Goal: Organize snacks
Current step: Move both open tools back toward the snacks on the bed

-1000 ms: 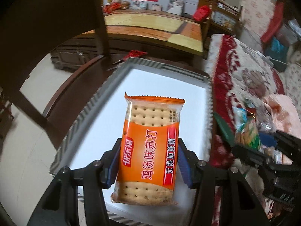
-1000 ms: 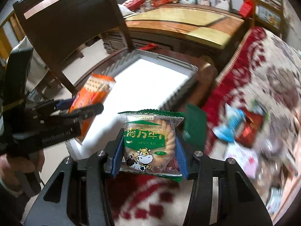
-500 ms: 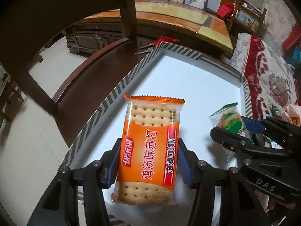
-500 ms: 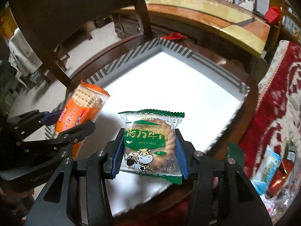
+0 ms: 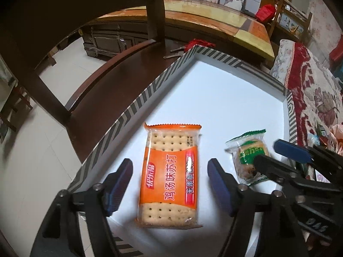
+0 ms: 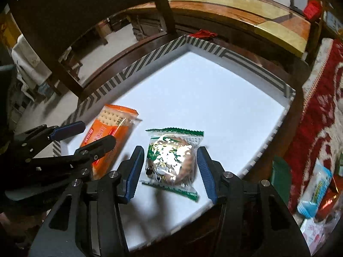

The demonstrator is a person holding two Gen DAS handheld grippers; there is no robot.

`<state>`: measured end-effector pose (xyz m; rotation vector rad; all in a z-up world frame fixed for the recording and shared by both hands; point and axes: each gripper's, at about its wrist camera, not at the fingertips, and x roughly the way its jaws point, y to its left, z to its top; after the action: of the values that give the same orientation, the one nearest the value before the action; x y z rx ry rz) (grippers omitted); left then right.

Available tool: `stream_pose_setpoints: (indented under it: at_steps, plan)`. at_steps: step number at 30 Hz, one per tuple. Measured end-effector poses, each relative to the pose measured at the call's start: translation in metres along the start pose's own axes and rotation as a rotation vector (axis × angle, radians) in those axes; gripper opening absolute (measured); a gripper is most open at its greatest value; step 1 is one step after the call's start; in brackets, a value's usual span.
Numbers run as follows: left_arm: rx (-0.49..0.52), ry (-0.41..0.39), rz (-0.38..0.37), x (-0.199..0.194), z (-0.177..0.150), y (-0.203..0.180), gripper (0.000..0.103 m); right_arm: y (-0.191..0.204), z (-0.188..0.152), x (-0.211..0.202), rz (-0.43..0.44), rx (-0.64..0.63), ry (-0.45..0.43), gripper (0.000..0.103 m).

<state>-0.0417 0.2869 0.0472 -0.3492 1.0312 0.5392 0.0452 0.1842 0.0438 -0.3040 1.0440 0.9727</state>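
Note:
An orange cracker packet point(image 5: 170, 175) lies between the spread fingers of my left gripper point(image 5: 169, 178), apart from both pads, over the white floor of a striped-rim tray point(image 5: 133, 107). It also shows in the right wrist view point(image 6: 107, 135). A green-and-white biscuit packet point(image 6: 171, 160) lies between the open fingers of my right gripper point(image 6: 169, 171), over the tray point(image 6: 150, 62). It shows in the left wrist view point(image 5: 249, 154) beside the right gripper point(image 5: 276, 156). The left gripper shows in the right wrist view point(image 6: 85, 135).
The tray sits on a dark wooden chair seat point(image 5: 103, 94) with its backrest post point(image 5: 156, 10) behind. A red patterned blanket point(image 6: 317, 111) lies to the right with several loose snack packets point(image 6: 315, 190). A low wooden table point(image 5: 214, 19) stands beyond.
Both grippers have opened and let go of their packets, which now sit loose between the fingers over the tray. Both moved further over the tray.

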Motion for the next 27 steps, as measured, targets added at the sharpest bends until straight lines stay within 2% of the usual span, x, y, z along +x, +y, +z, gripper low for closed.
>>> stream_pose_setpoints:
  at_steps: [6,11,18,21,27]
  plan:
    - [0.025,-0.025,-0.013,-0.016,-0.004,-0.013,0.084,-0.019,-0.021,-0.039,0.045,0.097,-0.068,0.051]
    - [0.054,-0.058,-0.035,-0.034,-0.007,-0.031,0.087,-0.032,-0.047,-0.074,0.033,0.15,-0.118,0.051]
    - [0.104,-0.081,-0.084,-0.056,-0.015,-0.062,0.093,-0.055,-0.093,-0.117,-0.038,0.195,-0.162,0.051]
    - [0.132,-0.083,-0.104,-0.063,-0.02,-0.08,0.093,-0.072,-0.118,-0.131,-0.081,0.229,-0.16,0.051]
    - [0.2,-0.072,-0.129,-0.068,-0.03,-0.121,0.093,-0.103,-0.164,-0.146,-0.106,0.326,-0.145,0.051]
